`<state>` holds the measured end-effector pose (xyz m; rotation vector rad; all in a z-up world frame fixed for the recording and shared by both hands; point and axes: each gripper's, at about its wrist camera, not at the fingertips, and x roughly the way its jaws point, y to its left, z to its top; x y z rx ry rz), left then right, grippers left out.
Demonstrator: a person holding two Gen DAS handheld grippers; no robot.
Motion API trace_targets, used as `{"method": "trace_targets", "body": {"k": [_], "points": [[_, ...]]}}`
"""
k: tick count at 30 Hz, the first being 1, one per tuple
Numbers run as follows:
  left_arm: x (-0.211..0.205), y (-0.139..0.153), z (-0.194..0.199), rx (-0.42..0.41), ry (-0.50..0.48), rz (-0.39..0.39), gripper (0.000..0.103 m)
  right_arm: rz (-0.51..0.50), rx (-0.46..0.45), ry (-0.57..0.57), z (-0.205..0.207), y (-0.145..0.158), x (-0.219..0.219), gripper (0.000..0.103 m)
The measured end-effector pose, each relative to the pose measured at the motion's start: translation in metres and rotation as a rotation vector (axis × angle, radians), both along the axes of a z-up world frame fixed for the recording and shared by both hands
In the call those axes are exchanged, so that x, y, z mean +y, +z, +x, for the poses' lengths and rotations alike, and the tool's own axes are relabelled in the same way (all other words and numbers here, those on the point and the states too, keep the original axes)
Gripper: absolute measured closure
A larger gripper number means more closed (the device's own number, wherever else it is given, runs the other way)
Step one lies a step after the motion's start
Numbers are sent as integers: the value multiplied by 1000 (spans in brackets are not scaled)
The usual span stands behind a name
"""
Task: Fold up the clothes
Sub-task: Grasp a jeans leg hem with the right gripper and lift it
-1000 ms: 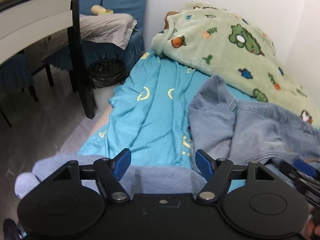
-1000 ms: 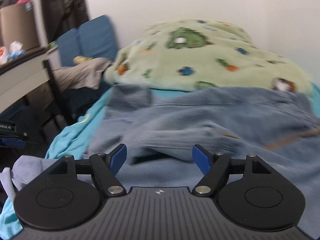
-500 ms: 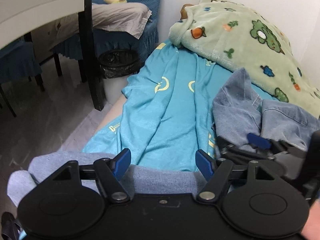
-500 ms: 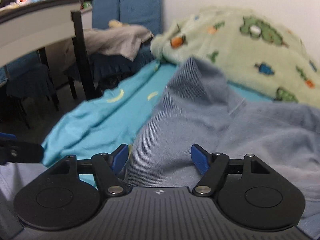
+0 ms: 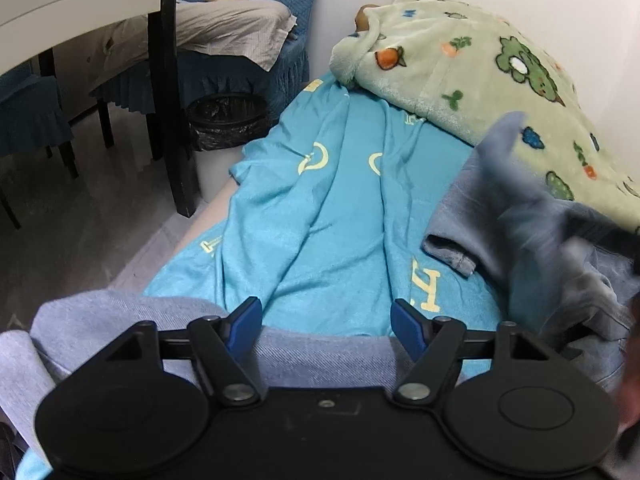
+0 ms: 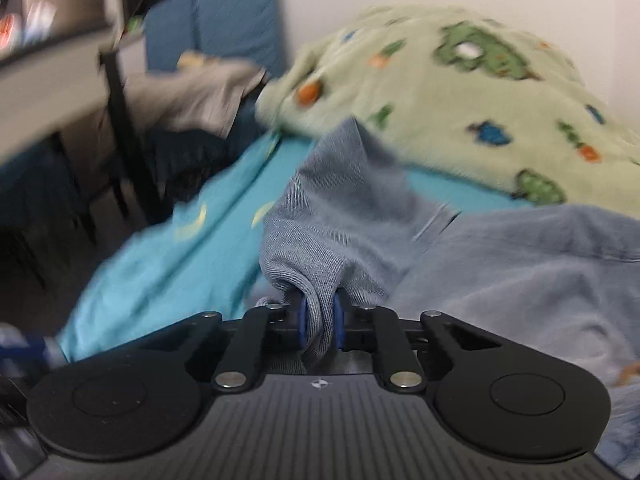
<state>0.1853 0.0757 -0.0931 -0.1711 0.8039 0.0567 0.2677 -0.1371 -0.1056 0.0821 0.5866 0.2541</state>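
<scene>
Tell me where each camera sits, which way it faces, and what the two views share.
Left wrist: on the open left gripper, looking across the blue sheet toward the green blanket.
Right wrist: on the right gripper, shut on the denim garment, facing the same blanket.
Shared: sheet, blanket, garment, black table leg.

The right tongs [image 6: 320,326] pinch a fold of blue denim garment [image 6: 344,216].

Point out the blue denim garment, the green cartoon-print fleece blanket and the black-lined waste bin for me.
Blue denim garment [image 6: 352,208]: right wrist view, raised fold above the pinch.
Green cartoon-print fleece blanket [image 5: 472,68]: left wrist view, upper surface.
Black-lined waste bin [image 5: 226,120]: left wrist view, bag-lined rim.
</scene>
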Motion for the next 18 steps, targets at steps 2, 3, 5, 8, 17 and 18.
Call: {"method": "trace_targets", "body": {"k": [2,3,5,8,17,18], "points": [[-1,0,-1,-2,2,1,35,60,-15,-52,-2,24,-26,91],[-2,0,-2,-4,3,3,35,89,-23,-82,-3,36,-42,91],[-2,1,-3,-10,3,5,35,143,-41,-149,-4,56,-77,91],[-1,4,-5,-18,9,-4,35,225,-48,-281,-8,71,-140,91],[-2,3,-3,-29,11,-25,35,419,184,-628,-39,-15,-308,89],[-2,2,-3,-28,12,-25,35,438,207,-642,-44,-32,-318,88]]}}
